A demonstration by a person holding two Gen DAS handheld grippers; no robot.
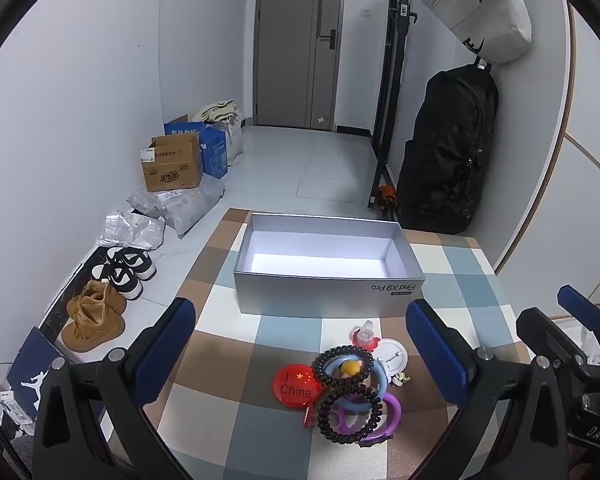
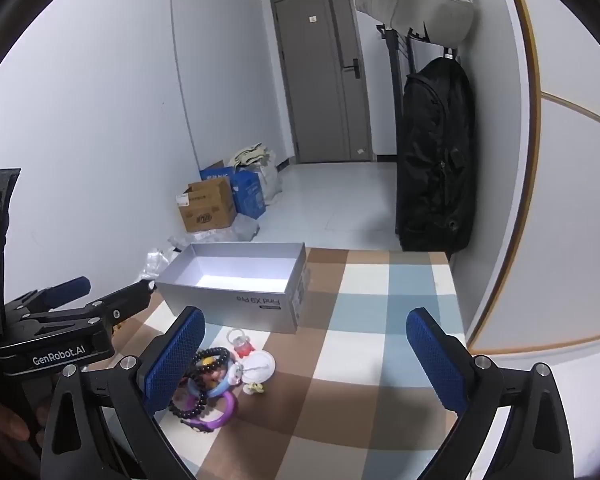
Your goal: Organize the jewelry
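I have two grippers, one in each hand, and both hang over a table (image 1: 452, 280) with a checked cloth of brown, blue and white squares. My left gripper (image 1: 304, 344) is open as wide as it goes and holds nothing. My right gripper (image 2: 304, 356) is wide open too, and it is empty. A little pile of jewelry (image 1: 348, 388) lies on the cloth. In my left view it sits between my blue fingers (image 1: 168, 344), a bit toward 4 o'clock from the middle. In the pile I see black bead bracelets (image 1: 350, 416), a purple ring band (image 1: 392, 416), a blue band (image 1: 376, 376), a red round badge (image 1: 296, 386) at the pile's 9 o'clock side, a white round badge (image 1: 392, 354) at its 1 o'clock side, and a small red and clear charm (image 1: 365, 334) at 12 o'clock. An open silver box (image 1: 328, 268) stands on the table just past the pile, at 12 o'clock from it. I see nothing inside the box. In my right view the pile (image 2: 216, 384) lies at 9 o'clock, close beside my left blue finger (image 2: 172, 360), and the box (image 2: 236, 280) is at 11 o'clock.
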